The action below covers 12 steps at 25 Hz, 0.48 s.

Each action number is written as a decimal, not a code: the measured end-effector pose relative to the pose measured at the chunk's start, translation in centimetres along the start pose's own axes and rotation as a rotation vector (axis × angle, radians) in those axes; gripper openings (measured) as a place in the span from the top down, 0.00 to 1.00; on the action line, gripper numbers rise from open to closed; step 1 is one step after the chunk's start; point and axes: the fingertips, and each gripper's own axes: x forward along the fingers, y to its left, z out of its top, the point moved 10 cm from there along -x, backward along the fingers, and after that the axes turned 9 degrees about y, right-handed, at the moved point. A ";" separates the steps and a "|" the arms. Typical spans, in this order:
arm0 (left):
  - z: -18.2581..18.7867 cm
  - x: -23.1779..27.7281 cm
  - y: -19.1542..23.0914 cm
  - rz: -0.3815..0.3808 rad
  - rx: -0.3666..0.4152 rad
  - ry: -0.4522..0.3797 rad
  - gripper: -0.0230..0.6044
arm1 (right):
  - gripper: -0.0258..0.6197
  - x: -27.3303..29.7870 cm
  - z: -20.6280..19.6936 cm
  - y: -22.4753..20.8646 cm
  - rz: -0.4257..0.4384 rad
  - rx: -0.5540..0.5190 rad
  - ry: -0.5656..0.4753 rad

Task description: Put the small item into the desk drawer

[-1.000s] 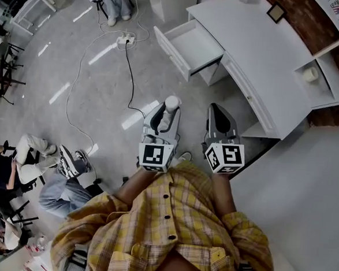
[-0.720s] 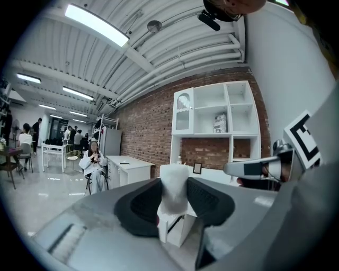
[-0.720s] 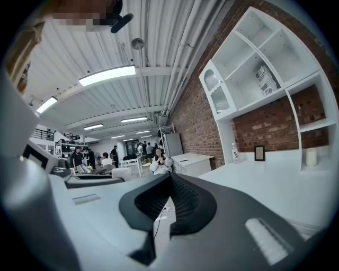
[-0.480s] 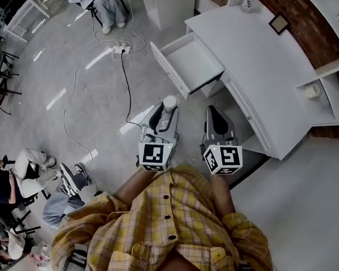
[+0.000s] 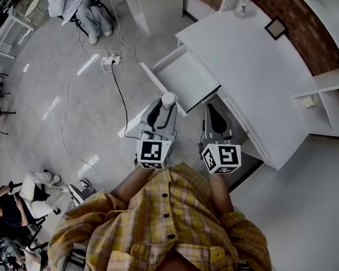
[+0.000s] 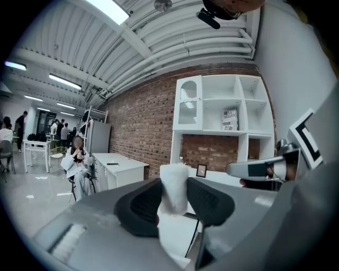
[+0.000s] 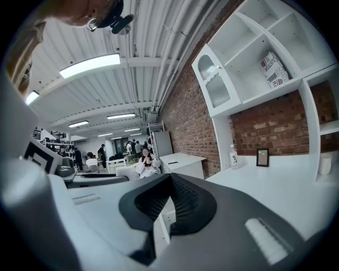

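Since the small white fluffy cylinder (image 6: 172,182) has to reach the drawer without slipping, the left gripper (image 6: 177,200) has its dark ribbed pads (image 6: 140,204) pressed against the item's two sides. It grasps the item upright, top poking clear above the pads (a soft thing, so I judge it would squash a little rather than roll). Just right of those fingers, the right gripper (image 7: 169,185) is clenched on nothing, its jaws meeting at the tips. I take it to be held level beside its partner simply to stay out of the way. Ahead of both sets of fingertips and lower down lies the pulled-out white desk drawer (image 5: 188,75), bare inside, jutting from the long white desk (image 5: 250,62) beyond. From the head view the item sits at the drawer's near front edge, not yet over its cavity. Reaching forward and lowering looks like the next move.
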 end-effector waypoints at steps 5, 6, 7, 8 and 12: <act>1.2 3.6 2.6 -0.047 0.013 0.022 0.70 | 0.96 3.8 1.2 -0.4 -0.036 0.018 0.013; 1.6 4.2 3.1 -0.054 0.010 0.026 0.70 | 0.96 4.5 1.4 -0.5 -0.041 0.021 0.015; 1.9 4.9 3.6 -0.061 0.009 0.029 0.70 | 0.96 5.2 1.7 -0.6 -0.047 0.023 0.018; 2.2 5.5 4.1 -0.069 0.013 0.030 0.70 | 0.96 5.9 1.8 -0.6 -0.052 0.026 0.020; 2.7 7.7 5.6 -0.102 0.057 0.034 0.70 | 0.96 8.3 2.3 -0.8 -0.072 0.032 0.026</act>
